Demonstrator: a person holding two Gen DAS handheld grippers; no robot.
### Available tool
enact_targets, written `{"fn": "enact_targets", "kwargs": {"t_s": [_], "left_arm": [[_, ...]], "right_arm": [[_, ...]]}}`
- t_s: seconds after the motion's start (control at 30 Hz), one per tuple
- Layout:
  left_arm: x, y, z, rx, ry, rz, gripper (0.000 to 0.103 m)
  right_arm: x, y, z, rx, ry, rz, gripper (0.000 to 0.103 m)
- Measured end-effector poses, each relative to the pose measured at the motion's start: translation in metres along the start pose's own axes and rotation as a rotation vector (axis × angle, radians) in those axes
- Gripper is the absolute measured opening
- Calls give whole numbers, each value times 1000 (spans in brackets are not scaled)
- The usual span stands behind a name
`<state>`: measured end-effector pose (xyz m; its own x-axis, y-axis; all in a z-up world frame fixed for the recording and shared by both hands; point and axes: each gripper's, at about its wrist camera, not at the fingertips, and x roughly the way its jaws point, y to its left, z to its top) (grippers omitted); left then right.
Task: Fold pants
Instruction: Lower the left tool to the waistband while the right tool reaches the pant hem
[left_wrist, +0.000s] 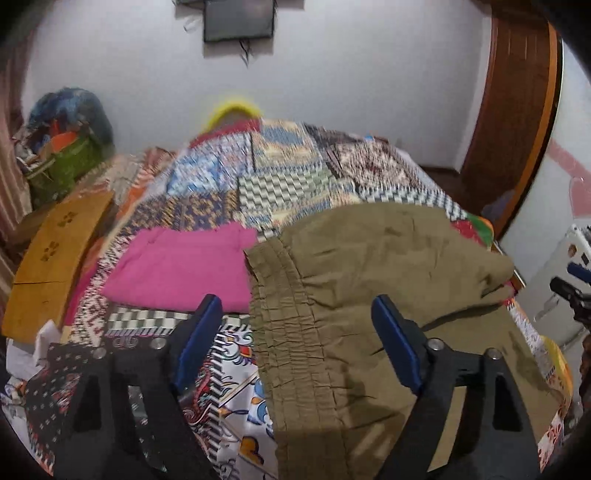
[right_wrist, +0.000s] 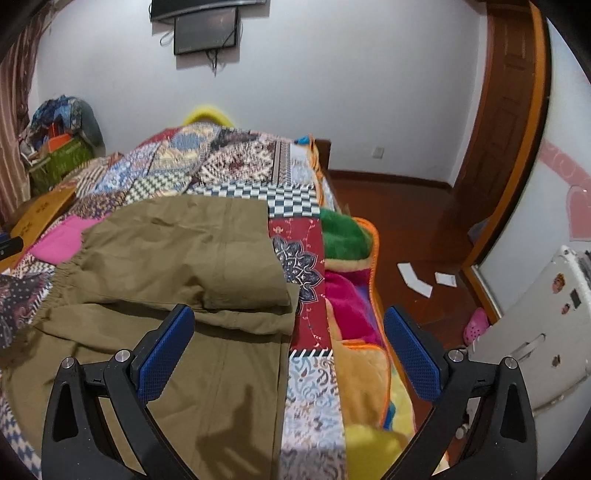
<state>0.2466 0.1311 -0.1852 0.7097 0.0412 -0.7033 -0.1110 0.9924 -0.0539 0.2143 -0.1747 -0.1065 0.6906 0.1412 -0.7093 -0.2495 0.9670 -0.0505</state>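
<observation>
Olive-brown pants (left_wrist: 369, 295) lie on the patchwork bed, folded over themselves. Their gathered elastic waistband (left_wrist: 280, 332) runs down the middle of the left wrist view. In the right wrist view the pants (right_wrist: 184, 266) show a folded upper layer over a lower layer, with the hem edge near the red patch. My left gripper (left_wrist: 295, 332) is open and empty, hovering over the waistband. My right gripper (right_wrist: 288, 350) is open and empty, above the pants' right edge.
A folded pink garment (left_wrist: 177, 266) lies left of the pants. A wooden board (left_wrist: 55, 258) rests at the bed's left side. The patchwork quilt (right_wrist: 240, 162) covers the bed. Fleece blankets (right_wrist: 351, 295) hang at the right edge. Wood floor (right_wrist: 406, 221) and a white appliance (right_wrist: 535, 332) are to the right.
</observation>
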Motion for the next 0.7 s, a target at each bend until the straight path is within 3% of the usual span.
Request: {"fn": "enact_targets", "kwargs": {"t_s": [0.2, 0.5, 0.63, 0.7], "left_arm": [[42, 6, 13, 7, 45, -10, 70], [97, 28, 49, -33, 66, -23, 62], [130, 45, 54, -73, 119, -25, 53], [141, 49, 52, -86, 146, -24, 50]], "right_arm": [[31, -8, 20, -10, 32, 31, 88], [82, -10, 76, -10, 34, 125, 81], [114, -1, 99, -37, 57, 160, 79], [133, 5, 106, -56, 85, 164, 73]]}}
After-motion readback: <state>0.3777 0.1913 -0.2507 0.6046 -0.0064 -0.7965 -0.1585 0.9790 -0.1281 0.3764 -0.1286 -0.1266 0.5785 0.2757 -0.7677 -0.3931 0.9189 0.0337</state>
